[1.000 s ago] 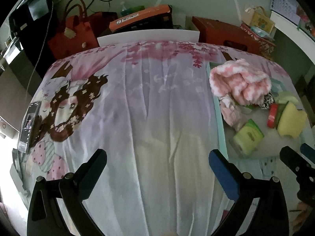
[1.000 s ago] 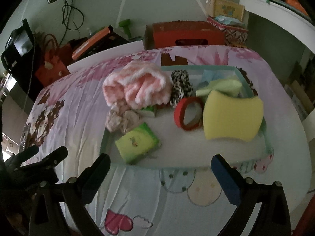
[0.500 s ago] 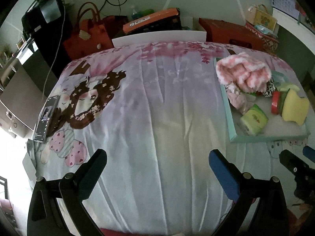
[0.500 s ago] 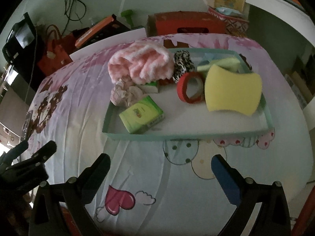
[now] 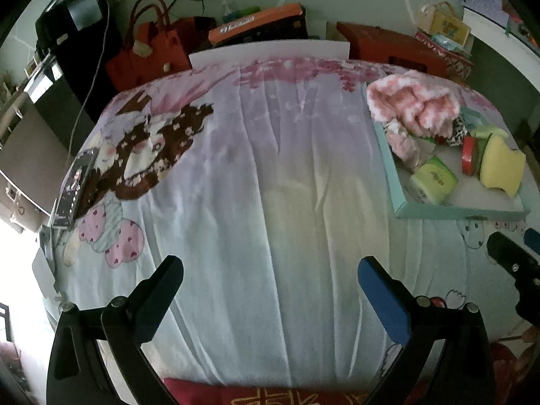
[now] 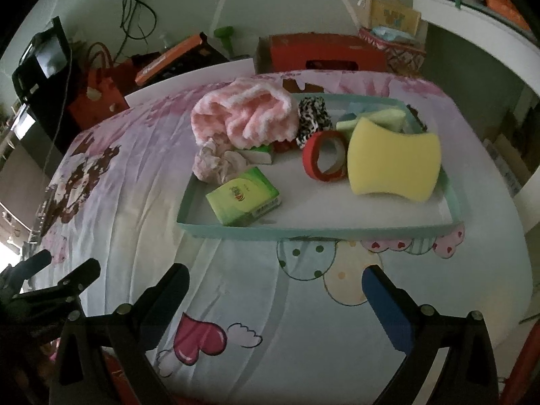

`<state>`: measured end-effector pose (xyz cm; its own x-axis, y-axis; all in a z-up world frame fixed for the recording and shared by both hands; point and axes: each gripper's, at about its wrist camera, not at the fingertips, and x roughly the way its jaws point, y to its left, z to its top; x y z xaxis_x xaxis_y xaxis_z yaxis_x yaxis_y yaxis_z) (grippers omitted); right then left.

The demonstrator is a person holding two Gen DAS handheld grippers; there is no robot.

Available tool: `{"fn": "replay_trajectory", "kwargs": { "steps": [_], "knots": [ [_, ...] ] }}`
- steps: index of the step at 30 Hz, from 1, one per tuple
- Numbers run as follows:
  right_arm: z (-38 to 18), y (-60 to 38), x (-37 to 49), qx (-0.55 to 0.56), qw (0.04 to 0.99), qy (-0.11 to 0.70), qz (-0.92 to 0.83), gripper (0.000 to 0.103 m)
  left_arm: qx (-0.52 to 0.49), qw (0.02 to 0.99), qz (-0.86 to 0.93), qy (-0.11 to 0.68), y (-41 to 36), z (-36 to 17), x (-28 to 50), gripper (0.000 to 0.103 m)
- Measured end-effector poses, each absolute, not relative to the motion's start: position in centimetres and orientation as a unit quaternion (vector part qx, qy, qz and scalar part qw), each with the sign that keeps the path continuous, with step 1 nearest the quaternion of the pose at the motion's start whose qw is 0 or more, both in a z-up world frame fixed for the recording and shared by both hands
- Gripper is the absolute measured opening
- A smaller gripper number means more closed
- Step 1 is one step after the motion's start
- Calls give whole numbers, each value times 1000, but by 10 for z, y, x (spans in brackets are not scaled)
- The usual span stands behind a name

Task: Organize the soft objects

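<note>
A teal tray [image 6: 303, 231] lies on the bed, also in the left wrist view [image 5: 391, 165] at the right. In it are a pink-and-white fluffy towel [image 6: 243, 118], a crumpled pale cloth [image 6: 219, 163], a green tissue pack [image 6: 243, 195], a leopard scrunchie [image 6: 314, 114], a red tape roll [image 6: 324, 160], a yellow sponge [image 6: 395, 158] and green sponges [image 6: 381, 116]. My right gripper [image 6: 273, 287] is open and empty, short of the tray's near edge. My left gripper [image 5: 270, 276] is open and empty over bare sheet.
A cartoon-print sheet [image 5: 236, 168] covers the bed. A phone [image 5: 72, 185] lies at its left edge. A red handbag [image 5: 148, 50], an orange-lidded box [image 5: 256, 25] and a red box [image 6: 320, 54] stand behind the bed. A white shelf [image 6: 472, 23] is at right.
Both grippers have pulled back from the bed and tray, so more of the sheet and the tray's near edge show. Both stay open and empty. The objects have not moved.
</note>
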<state>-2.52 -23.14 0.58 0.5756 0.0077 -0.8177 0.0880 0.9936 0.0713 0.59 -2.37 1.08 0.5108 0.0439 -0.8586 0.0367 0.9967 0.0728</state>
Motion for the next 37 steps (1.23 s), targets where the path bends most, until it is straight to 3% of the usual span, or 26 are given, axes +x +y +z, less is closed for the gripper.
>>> {"fn": "replay_trajectory", "kwargs": {
  "steps": [37],
  "knots": [
    [4,-231,-27,54,890,452,-25,103,24,879,19,475,-14,14,-3,103]
  ]
}}
